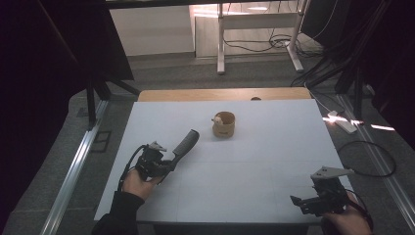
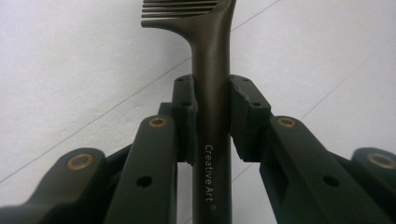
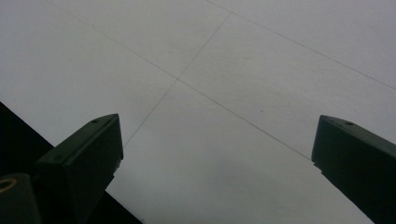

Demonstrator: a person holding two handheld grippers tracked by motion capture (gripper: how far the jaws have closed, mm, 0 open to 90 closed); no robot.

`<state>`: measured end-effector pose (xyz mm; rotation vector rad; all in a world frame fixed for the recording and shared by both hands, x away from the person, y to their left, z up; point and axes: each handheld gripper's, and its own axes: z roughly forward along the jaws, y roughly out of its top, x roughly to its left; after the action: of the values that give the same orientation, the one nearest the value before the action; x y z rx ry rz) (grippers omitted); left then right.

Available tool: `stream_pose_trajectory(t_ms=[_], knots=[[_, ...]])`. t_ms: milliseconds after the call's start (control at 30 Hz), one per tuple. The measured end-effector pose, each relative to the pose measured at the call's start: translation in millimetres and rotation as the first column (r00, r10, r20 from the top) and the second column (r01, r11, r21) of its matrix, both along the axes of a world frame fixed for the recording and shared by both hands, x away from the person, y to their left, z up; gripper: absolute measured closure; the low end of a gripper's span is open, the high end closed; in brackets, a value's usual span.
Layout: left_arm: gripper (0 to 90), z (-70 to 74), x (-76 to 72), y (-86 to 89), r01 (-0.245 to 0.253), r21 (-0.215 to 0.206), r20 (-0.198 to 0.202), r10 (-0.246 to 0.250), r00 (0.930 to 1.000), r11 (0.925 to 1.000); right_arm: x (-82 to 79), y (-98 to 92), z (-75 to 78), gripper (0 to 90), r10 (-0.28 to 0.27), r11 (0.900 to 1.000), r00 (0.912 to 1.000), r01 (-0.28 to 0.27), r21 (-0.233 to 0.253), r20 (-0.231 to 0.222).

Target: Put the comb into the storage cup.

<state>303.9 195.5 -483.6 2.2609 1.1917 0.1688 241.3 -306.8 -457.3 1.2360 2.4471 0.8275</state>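
A dark comb with a long handle sticks out from my left gripper toward the table's middle. In the left gripper view both jaws press the comb's handle, which carries the words "Creative Art", and its teeth show at the top. A small round wooden cup with a pale object in it stands upright past the comb, nearer the far edge. My right gripper sits low at the near right corner of the table, open, with nothing between its jaws.
The white tabletop has thin seam lines, and a wooden strip runs along its far edge. Cables lie on the floor to the right. A metal rail runs along the floor at the left. The near edge lies under my right gripper.
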Motion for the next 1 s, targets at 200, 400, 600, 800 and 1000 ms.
stream_pose_trajectory(t_ms=[200, 400, 600, 800, 1000], knots=[[71.8, 4.3, -4.9, -1.9, 0.010, -0.010, 0.020, -0.010, 0.9997, 0.9999, -0.8, 0.5, 0.3, 2.3, 0.006, 1.000, 1.0000, -0.006, -0.001, 0.005], [71.8, 8.8, -11.5, -4.4, 0.017, -0.023, 0.045, -0.016, 0.9989, 0.9996, -1.7, 0.6, 0.6, 1.5, 0.009, 1.000, 0.9999, -0.009, -0.003, 0.009], [71.8, 11.5, -17.0, -5.6, 0.025, -0.033, 0.066, -0.023, 0.9975, 0.9991, -2.6, 0.7, 1.0, 0.8, 0.020, 1.000, 0.9997, -0.020, -0.001, 0.013], [71.8, 14.4, -22.5, -6.1, 0.037, -0.055, 0.081, -0.032, 0.9962, 0.9978, -2.5, -0.7, 1.6, 0.2, 0.020, 1.000, 0.9997, -0.021, 0.017, 0.013], [71.8, 15.4, -27.6, -8.7, 0.049, -0.067, 0.088, -0.043, 0.9952, 0.9965, -3.2, -0.4, 2.1, 0.0, 0.026, 0.999, 0.9995, -0.026, 0.020, 0.017]])
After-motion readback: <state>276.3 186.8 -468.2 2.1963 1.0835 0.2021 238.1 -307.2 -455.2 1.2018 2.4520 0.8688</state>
